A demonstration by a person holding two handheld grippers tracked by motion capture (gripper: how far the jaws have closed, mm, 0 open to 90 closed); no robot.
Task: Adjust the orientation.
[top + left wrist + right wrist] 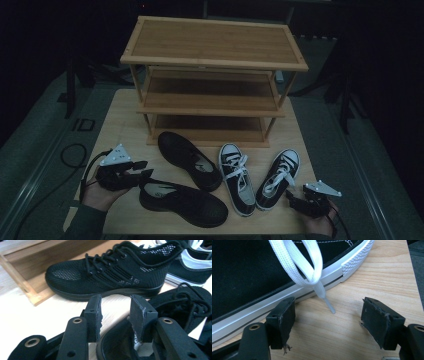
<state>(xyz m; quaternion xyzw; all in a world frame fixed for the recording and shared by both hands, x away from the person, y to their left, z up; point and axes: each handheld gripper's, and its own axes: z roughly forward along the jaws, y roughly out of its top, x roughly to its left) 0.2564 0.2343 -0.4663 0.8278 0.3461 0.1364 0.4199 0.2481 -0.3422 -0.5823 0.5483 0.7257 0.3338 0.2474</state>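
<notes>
Four shoes lie before the shoe rack (214,60) on the table (120,125): two mesh trainers (182,202) left, two canvas sneakers (237,177) right.

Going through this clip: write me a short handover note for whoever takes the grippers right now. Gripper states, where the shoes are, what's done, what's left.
Left gripper: jaws straddle the heel rim of the near black mesh shoe; whether the pads press is unclear.
Right gripper: open, holding nothing, beside the right canvas sneaker.
Second black mesh shoe and left canvas sneaker lie on the table before the wooden shoe rack.
Done: nothing on the rack's shelves.
Left, presumably: all four shoes onto the rack.
</notes>
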